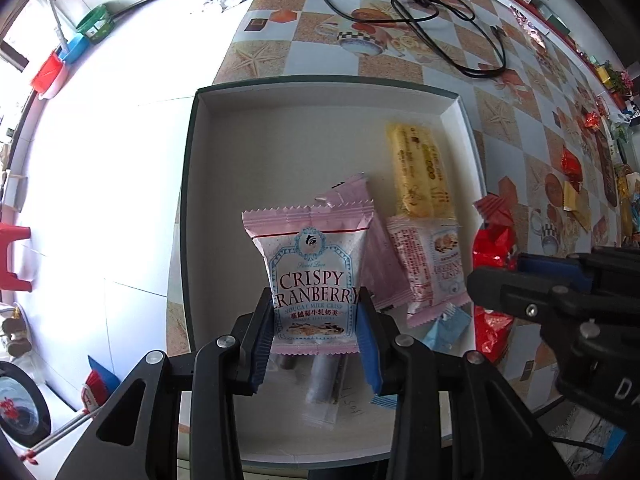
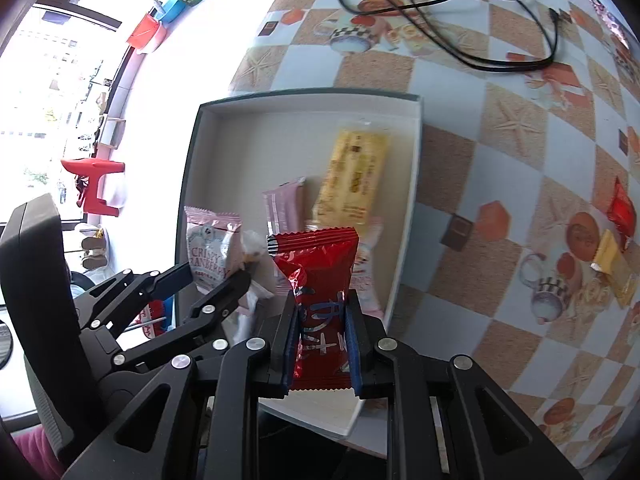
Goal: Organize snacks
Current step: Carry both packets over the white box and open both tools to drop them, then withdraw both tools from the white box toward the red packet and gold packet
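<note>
My left gripper [image 1: 316, 332] is shut on a pink Crispy Cranberry packet [image 1: 312, 276] and holds it upright above the white box [image 1: 320, 116]. My right gripper [image 2: 322, 344] is shut on a red snack packet [image 2: 320, 280] over the box's near right part [image 2: 408, 208]. In the box lie a yellow packet [image 1: 420, 172], a pink packet [image 1: 356, 196], another cranberry packet [image 1: 436, 264], a blue packet [image 1: 448, 326] and a clear-wrapped stick [image 1: 322, 392]. The left gripper also shows in the right wrist view [image 2: 212, 276], the right gripper in the left wrist view [image 1: 500, 280].
The box sits on a checkered tablecloth [image 2: 500, 128] near its left edge. A black cable and charger [image 2: 460, 8] lie at the back. Loose red [image 2: 620, 212] and yellow [image 2: 612, 268] snacks lie on the cloth to the right. A red stool [image 2: 96, 184] stands on the floor left.
</note>
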